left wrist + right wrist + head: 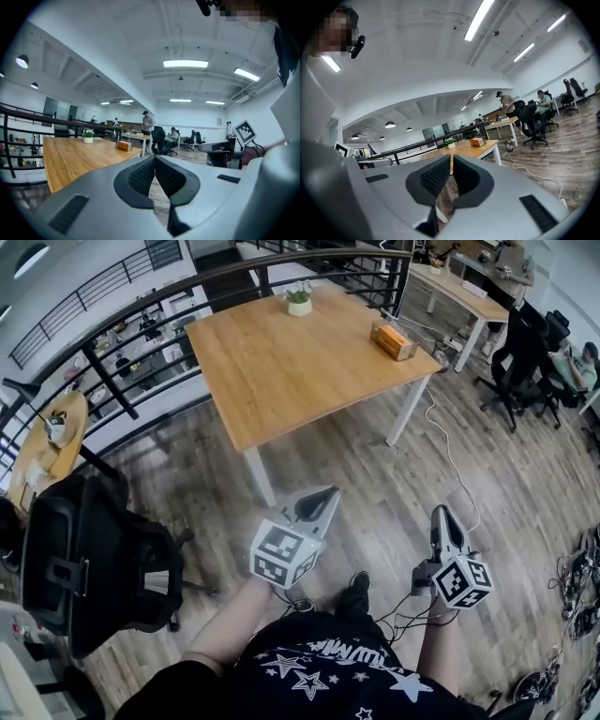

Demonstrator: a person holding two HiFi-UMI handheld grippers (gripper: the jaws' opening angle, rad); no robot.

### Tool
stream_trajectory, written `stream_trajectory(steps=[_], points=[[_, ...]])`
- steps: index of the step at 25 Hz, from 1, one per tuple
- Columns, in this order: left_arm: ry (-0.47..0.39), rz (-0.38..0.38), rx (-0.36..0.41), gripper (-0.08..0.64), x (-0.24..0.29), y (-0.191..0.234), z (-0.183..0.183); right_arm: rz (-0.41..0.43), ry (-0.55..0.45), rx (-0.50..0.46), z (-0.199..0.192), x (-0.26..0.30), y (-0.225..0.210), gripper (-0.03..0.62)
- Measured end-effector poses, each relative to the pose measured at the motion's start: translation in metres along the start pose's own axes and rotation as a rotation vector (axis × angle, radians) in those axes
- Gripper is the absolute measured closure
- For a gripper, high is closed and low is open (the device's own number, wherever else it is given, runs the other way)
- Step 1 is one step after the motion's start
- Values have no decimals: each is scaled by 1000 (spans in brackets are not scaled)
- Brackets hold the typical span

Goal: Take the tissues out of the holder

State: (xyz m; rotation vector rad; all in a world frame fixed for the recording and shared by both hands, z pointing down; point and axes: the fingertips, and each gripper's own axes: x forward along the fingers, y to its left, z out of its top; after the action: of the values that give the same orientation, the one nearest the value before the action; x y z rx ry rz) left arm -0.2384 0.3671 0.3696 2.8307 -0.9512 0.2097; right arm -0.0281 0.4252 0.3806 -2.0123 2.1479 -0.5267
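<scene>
The tissue holder point(394, 340), a small orange-brown wooden box, stands near the right edge of a wooden table point(281, 381) far ahead of me. It also shows small in the left gripper view as the tissue holder point(124, 146), and in the right gripper view as the tissue holder point(477, 141). My left gripper point(325, 493) and right gripper point(442, 513) hang over the wooden floor, well short of the table. Both point toward it, roughly level. The left gripper point(154, 158) has its pads together with nothing between them. The right gripper point(451, 157) is likewise shut and empty.
A small potted plant point(299, 300) sits at the table's far edge. A black office chair point(84, 559) stands close at my left, and a dark railing point(112, 329) runs behind the table. A white cable point(452, 457) trails over the floor right of the table. Desks, chairs and people point(525, 343) fill the far right.
</scene>
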Motion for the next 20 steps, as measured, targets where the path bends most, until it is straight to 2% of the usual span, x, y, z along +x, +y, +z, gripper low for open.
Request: stream_trajectory(steps=[4,8,13,20], points=[[9,22,-12,546,35,5,5,22,14,8,12,30,-24,565],[33,26,9,546,71,5,7,29,38,36,15,58,-55,565],[40,50,-33,546,123,7,10,59,38,34,36,87,-95,565],[23,54,8,546,193,-11,30,80,-4,55,73,111,-161,565]])
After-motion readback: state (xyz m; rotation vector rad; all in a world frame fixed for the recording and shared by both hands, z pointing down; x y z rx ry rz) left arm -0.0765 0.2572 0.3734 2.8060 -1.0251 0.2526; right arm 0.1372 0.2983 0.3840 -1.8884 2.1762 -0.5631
